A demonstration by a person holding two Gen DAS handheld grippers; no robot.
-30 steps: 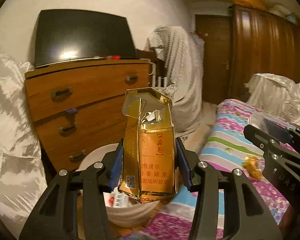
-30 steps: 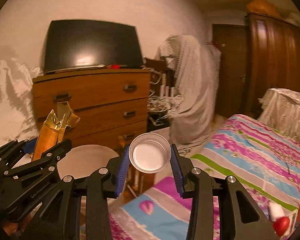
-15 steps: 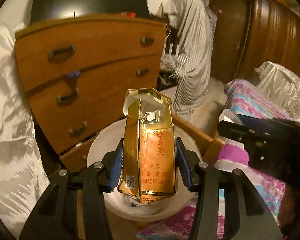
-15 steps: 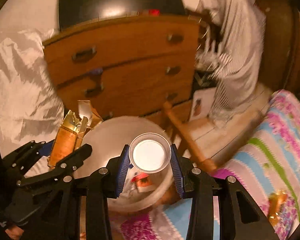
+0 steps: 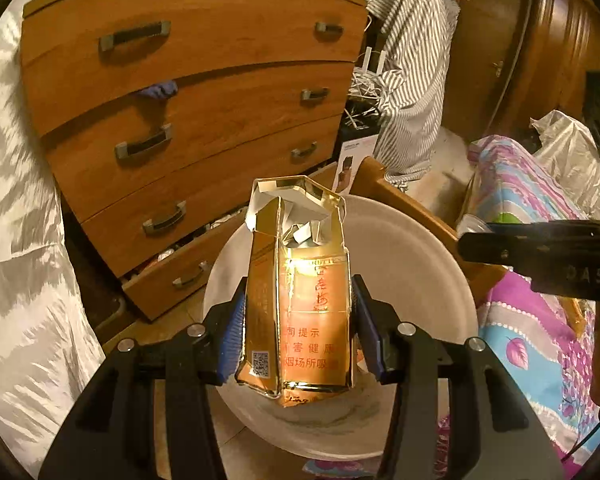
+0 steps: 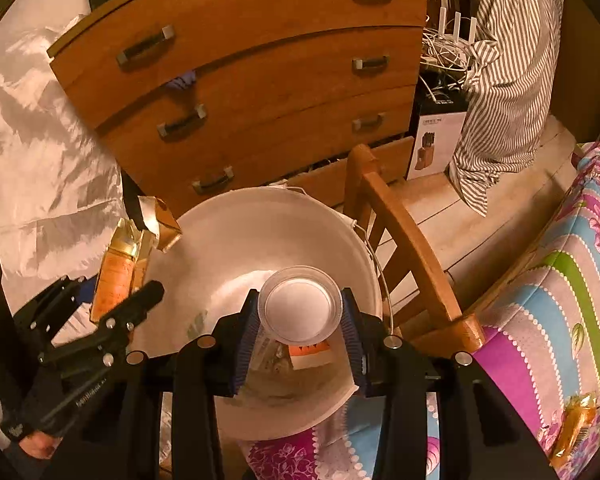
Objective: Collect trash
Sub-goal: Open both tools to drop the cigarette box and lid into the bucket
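A round white plastic bin (image 6: 236, 240) stands on the floor between a wooden chest of drawers (image 6: 260, 80) and a bed with a flowered, striped cover (image 6: 560, 300). At its bottom lie a few scraps, among them a piece of orange and white packaging (image 6: 310, 354); the rest is too blurred to name.

The left gripper (image 5: 298, 320) pinches a torn gold and orange cigarette pack (image 5: 304, 300) between its blue pads (image 5: 232, 332), pressed on both sides. The pack stands upright, its ripped top open, held over the left part of the bin's rim. The right gripper (image 6: 300, 312) clamps a small clear plastic cup (image 6: 300, 304) across its rim, mouth toward the camera, above the bin's middle.

The right wrist view shows the inside of the bin, its thin wire handle (image 6: 380, 272), a wooden chair (image 6: 400, 240) just beside it, and a crumpled gold wrapper (image 6: 574, 426) on the bed cover. The left wrist view hides the bin's floor behind the pack, but shows the printed characters and a small square code (image 5: 260, 362) on its face.
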